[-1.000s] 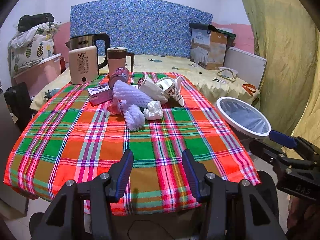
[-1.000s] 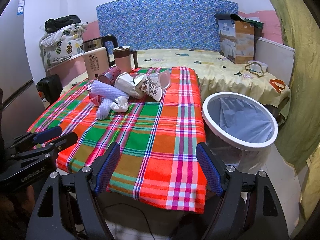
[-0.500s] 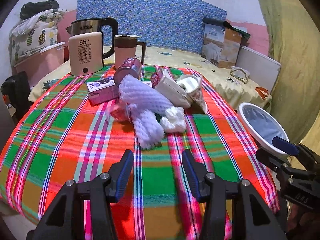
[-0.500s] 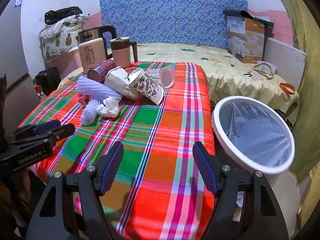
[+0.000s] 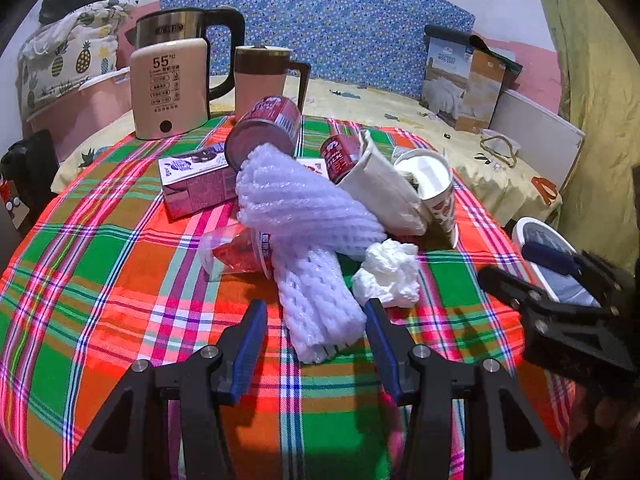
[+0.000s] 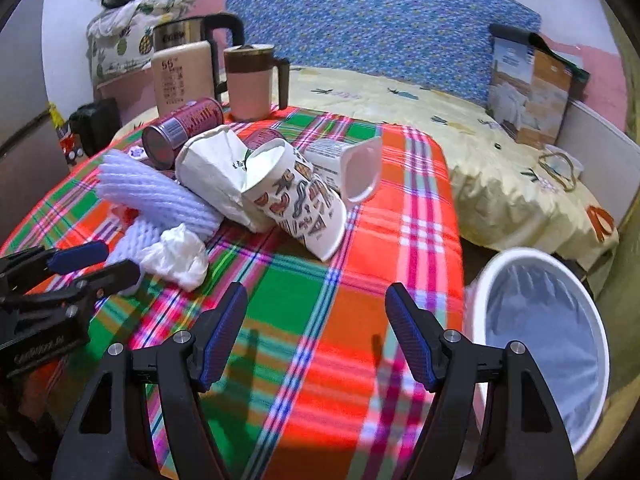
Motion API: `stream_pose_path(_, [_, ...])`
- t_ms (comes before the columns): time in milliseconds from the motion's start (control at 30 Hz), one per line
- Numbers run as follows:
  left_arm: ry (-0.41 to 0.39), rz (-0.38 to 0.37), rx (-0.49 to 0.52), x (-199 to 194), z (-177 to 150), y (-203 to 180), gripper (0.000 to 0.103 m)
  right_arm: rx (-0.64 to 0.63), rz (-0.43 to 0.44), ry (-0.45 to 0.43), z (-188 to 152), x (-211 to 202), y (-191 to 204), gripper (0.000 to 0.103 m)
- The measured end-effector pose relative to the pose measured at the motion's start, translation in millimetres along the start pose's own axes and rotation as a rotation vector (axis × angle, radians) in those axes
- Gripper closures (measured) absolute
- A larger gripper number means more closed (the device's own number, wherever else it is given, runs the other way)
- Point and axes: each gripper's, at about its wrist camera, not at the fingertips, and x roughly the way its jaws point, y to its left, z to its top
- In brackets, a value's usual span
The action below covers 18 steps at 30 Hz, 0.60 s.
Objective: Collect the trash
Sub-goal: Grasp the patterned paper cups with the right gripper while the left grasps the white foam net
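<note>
**Trash heaped ahead of both grippers; bin lined, contents not visible**

Left gripper (image 5: 316,338) spread apart over the plaid tablecloth (image 5: 100,280), nothing pinched; near end of a white foam net sleeve (image 5: 316,304) lying between the fingertips, untouched. Right gripper (image 6: 316,334) likewise wide apart, only bare cloth between the fingers.

Just beyond the left fingertips, to their right: crumpled white tissue (image 5: 388,272). To their left and a little farther: red plastic wrapper (image 5: 236,250), partly under the foam. Behind it, a second foam net sleeve (image 5: 304,204) laid crosswise.

Beyond the right fingertips, to their left: patterned paper cup (image 6: 298,200) on its side, mouth facing away, interior appearing empty. Against it, a white paper bag (image 6: 212,168), top folded, contents unseen. Farther: white plastic cup (image 6: 352,168) tipped over, two red cans (image 5: 264,128) lying flat, purple carton (image 5: 196,180).

Right of the right fingers, off the table edge: white bin (image 6: 536,328) with grey liner; nothing discernible inside.

At the far edge: kettle (image 5: 188,40), beige appliance (image 5: 170,86), lidded jug (image 5: 262,76).
</note>
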Motion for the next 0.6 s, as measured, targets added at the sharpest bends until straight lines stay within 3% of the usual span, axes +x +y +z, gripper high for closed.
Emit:
stream_pose_path(133, [0.014,0.0,0.004,8,0,3,0.067,-0.039,-0.002,0.026,9,14,2,0.03])
stream_pose_path(400, [0.009,-0.028,0.005,8,-3,8,0.075,-0.083,-0.025,0.031,29,30,2,0.03])
stream_pose_path(500, [0.005,-0.038,0.005,6,-5,10,0.076,-0.078,-0.015,0.017,35,30,-2,0.045])
stream_pose_path(567, [0.003,-0.045,0.002,4,-7,11,0.076,-0.065,-0.001,0.008,36,27,-4,0.068])
stream_pose_path(600, [0.002,-0.048,0.002,3,-8,11,0.077,-0.058,0.004,0.007,39,28,-5,0.073])
